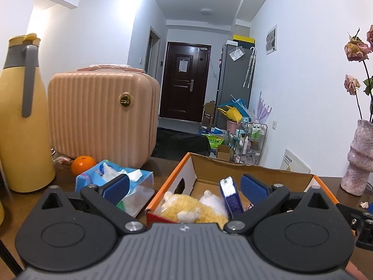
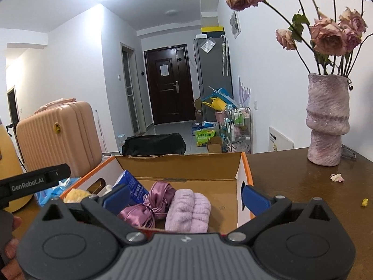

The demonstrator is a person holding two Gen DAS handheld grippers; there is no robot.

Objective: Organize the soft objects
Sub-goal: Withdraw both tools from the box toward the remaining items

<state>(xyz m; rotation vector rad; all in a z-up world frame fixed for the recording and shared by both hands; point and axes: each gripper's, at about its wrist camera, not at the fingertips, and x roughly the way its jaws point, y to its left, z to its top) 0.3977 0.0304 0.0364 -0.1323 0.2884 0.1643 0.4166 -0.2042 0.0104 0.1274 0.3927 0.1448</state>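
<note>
An open cardboard box with orange edges [image 1: 256, 171] [image 2: 186, 163] sits on the brown table. In it lie a yellow and white plush toy [image 1: 186, 210] [image 2: 75, 194], a blue tissue packet [image 1: 230, 198] [image 2: 132, 185], a pink satin scrunchie [image 2: 151, 204] and a folded lilac fluffy cloth [image 2: 188, 211]. My left gripper [image 1: 184, 186] is open and empty, hovering over the box's left end above the plush toy. My right gripper [image 2: 184, 197] is open and empty, above the scrunchie and the lilac cloth.
A blue soft tissue pack [image 1: 112, 177] [image 2: 53, 190] lies left of the box, with an orange [image 1: 82, 164] beside it. A pink suitcase [image 1: 102, 114] and a yellow jug [image 1: 22, 116] stand behind. A pink vase with dried roses [image 2: 326, 121] [image 1: 360, 158] stands at right.
</note>
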